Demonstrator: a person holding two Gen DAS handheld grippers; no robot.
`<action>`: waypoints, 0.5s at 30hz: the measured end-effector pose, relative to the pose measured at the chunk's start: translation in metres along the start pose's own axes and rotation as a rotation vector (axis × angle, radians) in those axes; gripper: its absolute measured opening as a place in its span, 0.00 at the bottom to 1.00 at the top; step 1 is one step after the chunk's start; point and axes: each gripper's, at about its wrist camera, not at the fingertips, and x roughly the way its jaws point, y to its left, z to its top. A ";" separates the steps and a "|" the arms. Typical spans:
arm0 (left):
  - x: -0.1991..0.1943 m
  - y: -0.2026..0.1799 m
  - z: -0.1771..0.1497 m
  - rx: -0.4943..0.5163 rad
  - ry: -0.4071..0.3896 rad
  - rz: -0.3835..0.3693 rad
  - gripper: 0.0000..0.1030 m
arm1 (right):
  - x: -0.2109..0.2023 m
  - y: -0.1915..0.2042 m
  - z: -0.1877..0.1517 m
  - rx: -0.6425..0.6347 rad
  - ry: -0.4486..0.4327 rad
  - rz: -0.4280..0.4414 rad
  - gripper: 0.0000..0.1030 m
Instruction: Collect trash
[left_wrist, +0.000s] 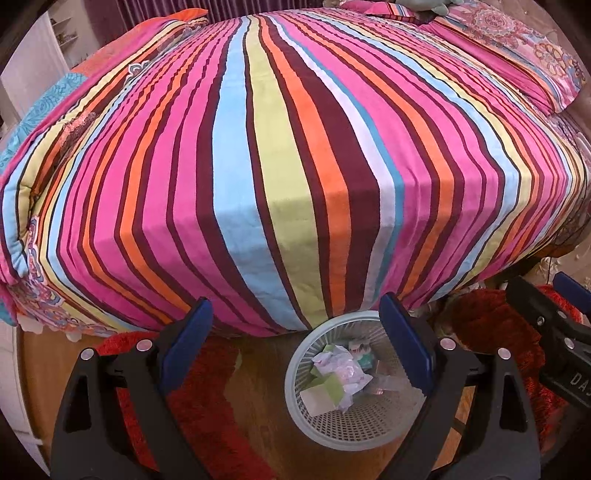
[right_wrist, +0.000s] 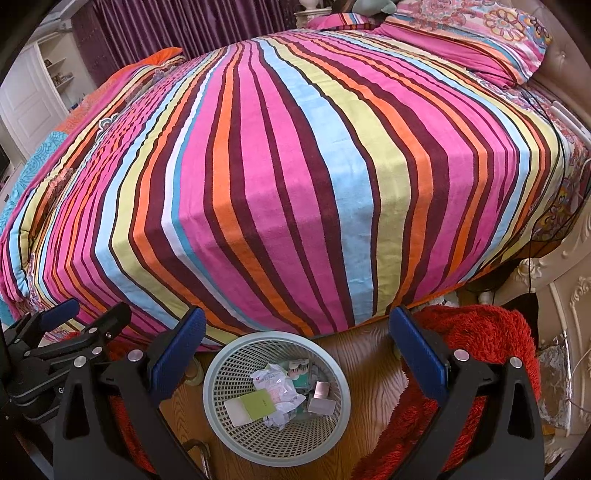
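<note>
Two grippers are held above a bin beside the bed.
Both the left gripper (left_wrist: 295, 339) and the right gripper (right_wrist: 297, 350) are seen with fingers wide apart, nothing between them. Trash (right_wrist: 275, 398) is lying inside the bin (right_wrist: 221, 373), on the wood floor (right_wrist: 373, 369) below the striped blanket (right_wrist: 295, 166).

Striped bedspread (left_wrist: 295, 166), patterned pillow (right_wrist: 480, 40), red shaggy rug (right_wrist: 476, 332), purple curtains (right_wrist: 177, 26), wooden floor (right_wrist: 369, 354)

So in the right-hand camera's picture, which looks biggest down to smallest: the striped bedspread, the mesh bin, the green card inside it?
1. Striped bedspread, filling most of the view.
2. Mesh bin, though its nearness to the camera enlarges it.
3. Green card, lying inside the bin among the crumpled wrappers.
</note>
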 end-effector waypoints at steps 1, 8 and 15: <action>-0.001 -0.001 0.000 0.002 -0.003 -0.004 0.86 | 0.000 0.000 0.000 0.000 0.000 -0.001 0.92; -0.023 -0.013 -0.004 0.081 -0.135 0.046 0.86 | -0.001 0.001 0.000 0.000 0.001 -0.002 0.92; -0.013 -0.011 -0.002 0.058 -0.061 -0.009 0.86 | -0.003 -0.001 0.000 0.008 -0.009 -0.014 0.92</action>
